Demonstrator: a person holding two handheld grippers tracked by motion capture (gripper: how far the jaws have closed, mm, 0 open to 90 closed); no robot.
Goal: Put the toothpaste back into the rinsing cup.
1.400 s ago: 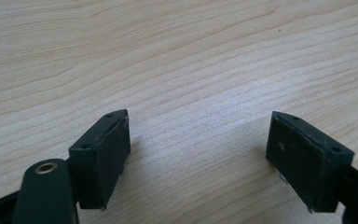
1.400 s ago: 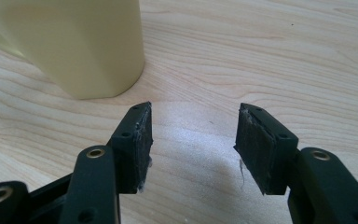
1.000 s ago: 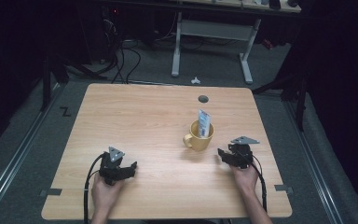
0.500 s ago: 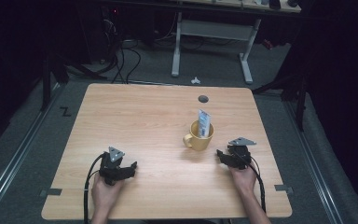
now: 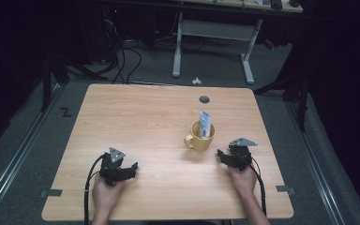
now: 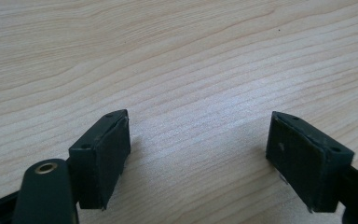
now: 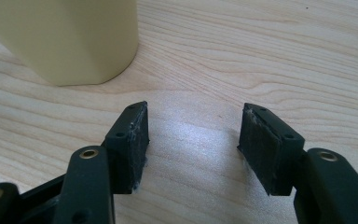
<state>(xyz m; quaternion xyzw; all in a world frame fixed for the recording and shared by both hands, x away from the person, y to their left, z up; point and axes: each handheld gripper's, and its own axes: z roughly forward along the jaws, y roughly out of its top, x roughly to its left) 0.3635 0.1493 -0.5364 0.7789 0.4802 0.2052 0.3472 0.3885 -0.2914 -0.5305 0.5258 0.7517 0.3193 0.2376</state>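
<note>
A yellow mug (image 5: pixel 201 136) stands right of the table's middle, handle to the left, with a pale blue and white tube (image 5: pixel 206 123) upright inside it. My right gripper (image 5: pixel 225 157) rests on the wood just right of the mug, open; its jaws have just been opening, with nothing between them. In the right gripper view the mug (image 7: pixel 65 37) sits beyond and left of my right gripper (image 7: pixel 193 140). My left gripper (image 5: pixel 130 171) lies near the front left of the table, open and empty. In the left gripper view, bare wood lies under the left gripper (image 6: pixel 198 154).
The wooden table (image 5: pixel 136 117) has a round cable hole (image 5: pixel 204 99) near its far edge. Black cables trail from both grippers toward the front edge. Behind the table stand a white desk frame (image 5: pixel 213 33) and floor cables.
The right gripper's jaws stand slightly wider apart than before. Both hands, the mug and the tube have kept their places.
</note>
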